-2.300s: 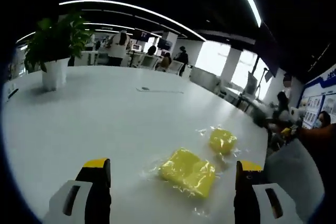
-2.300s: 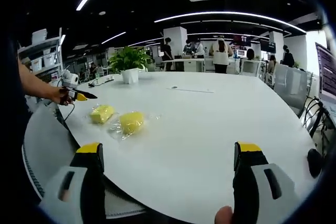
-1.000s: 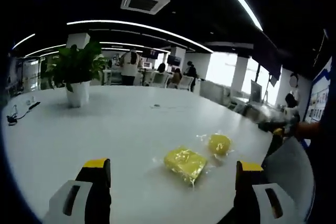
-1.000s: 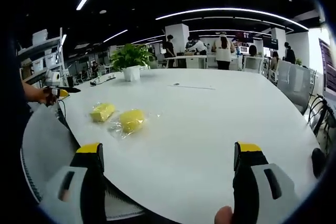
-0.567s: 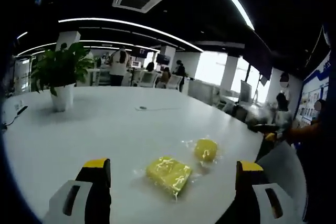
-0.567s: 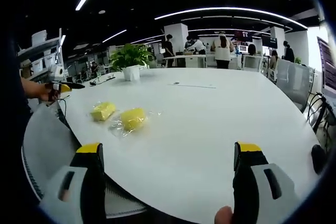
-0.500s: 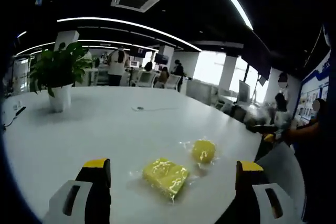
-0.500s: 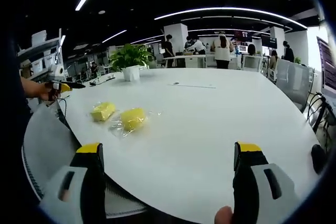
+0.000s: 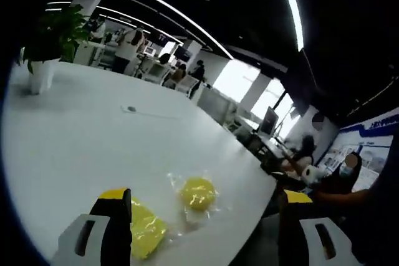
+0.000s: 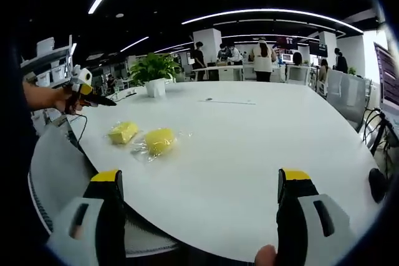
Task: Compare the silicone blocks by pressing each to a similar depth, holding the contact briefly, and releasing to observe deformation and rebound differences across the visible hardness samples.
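Two yellow silicone blocks in clear wrapping are lying side by side on the white bench [image 10: 249, 154] — the flat block [image 10: 123, 132] and the rounder block [image 10: 160, 141] — near the edge closest to the person. The left hand-held gripper [image 9: 206, 228] is hovering with its jaws spread wide, the flat block [image 9: 144, 236] partly hidden behind its left jaw and the rounder block [image 9: 197, 192] lying between the jaws. The right hand-held gripper [image 10: 199, 216] is also standing spread wide, well apart from both blocks — a potted plant [image 10: 153, 73] is sitting farther back on the bench.
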